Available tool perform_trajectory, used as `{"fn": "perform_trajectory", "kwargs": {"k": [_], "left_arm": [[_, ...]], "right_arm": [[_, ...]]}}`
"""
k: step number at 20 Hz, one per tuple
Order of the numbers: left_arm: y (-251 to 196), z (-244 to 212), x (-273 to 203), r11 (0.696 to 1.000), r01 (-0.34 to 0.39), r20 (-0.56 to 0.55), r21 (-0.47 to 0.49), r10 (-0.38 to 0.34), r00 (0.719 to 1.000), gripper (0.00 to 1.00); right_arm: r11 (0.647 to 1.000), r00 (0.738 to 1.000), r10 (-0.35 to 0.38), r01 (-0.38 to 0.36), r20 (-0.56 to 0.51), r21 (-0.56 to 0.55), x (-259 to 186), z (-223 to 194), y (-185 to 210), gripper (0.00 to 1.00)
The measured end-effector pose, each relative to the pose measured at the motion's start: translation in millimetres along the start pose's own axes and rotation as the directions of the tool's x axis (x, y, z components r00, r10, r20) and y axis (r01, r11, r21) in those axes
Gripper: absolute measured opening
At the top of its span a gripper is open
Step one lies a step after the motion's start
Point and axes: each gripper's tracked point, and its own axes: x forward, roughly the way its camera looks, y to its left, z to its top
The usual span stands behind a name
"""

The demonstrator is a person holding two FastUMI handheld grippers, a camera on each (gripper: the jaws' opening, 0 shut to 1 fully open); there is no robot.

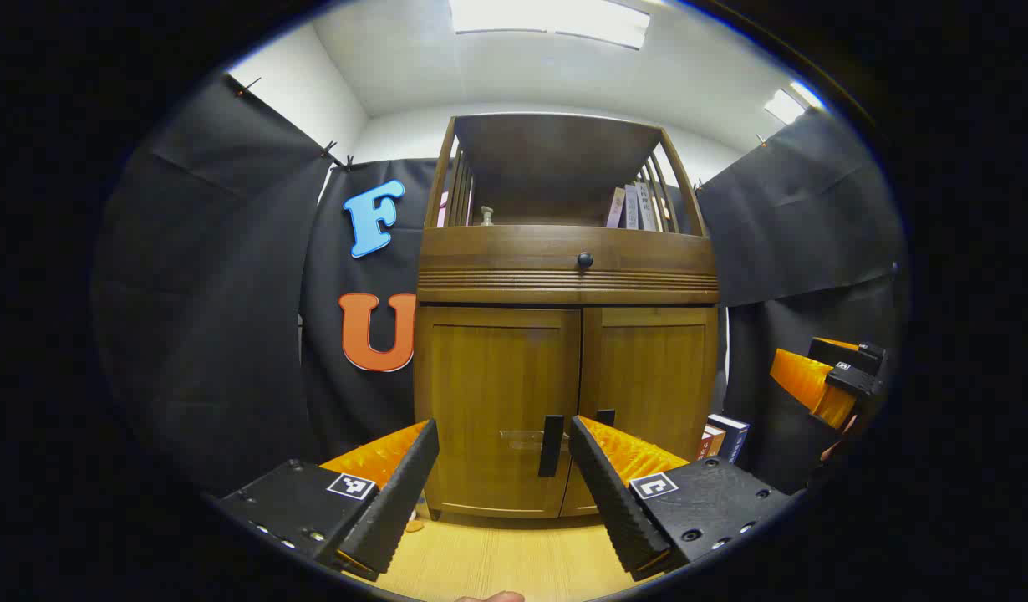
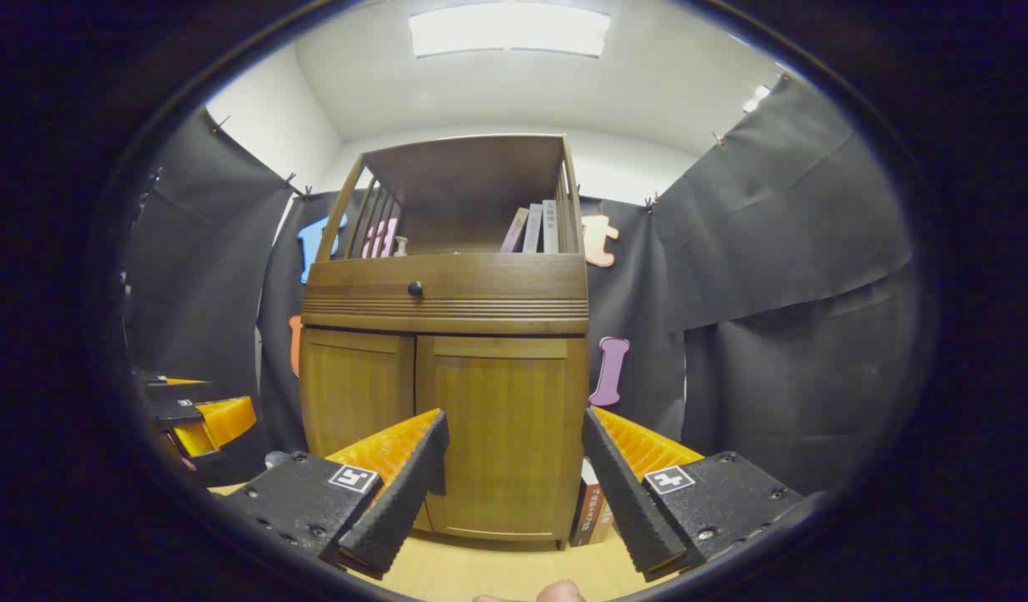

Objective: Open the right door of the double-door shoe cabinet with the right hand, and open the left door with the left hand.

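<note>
The wooden shoe cabinet (image 1: pixel 564 267) stands on the floor ahead with both doors closed. In the left gripper view its left door (image 1: pixel 489 393) and right door (image 1: pixel 656 385) meet at two dark vertical handles (image 1: pixel 551 445). My left gripper (image 1: pixel 504 426) is open, short of the left door, with that door's handle between its fingers in the image. In the right gripper view my right gripper (image 2: pixel 514 418) is open in front of the right door (image 2: pixel 506 393), not touching it. The handles are hidden there behind one finger (image 2: pixel 397 493). Each gripper appears at the edge of the other's view (image 1: pixel 823 380) (image 2: pixel 196 418).
A drawer with a round knob (image 1: pixel 584 260) sits above the doors, and an open shelf with books (image 1: pixel 635 207) tops it. Boxes or books (image 1: pixel 723 436) stand on the wooden floor (image 1: pixel 497 560) by the cabinet's right side. Black cloth walls surround the cabinet.
</note>
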Motion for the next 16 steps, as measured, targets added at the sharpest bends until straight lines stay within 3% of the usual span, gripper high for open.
{"fn": "perform_trajectory", "kwargs": {"k": [16], "left_arm": [[19, -11, 5, 0.999, -0.019, -0.031, 0.031, 0.020, 0.999, 0.95]], "right_arm": [[0.999, 0.997, 0.038, -0.039, -0.063, -0.008, 32, -22, 29, 1.00]]}}
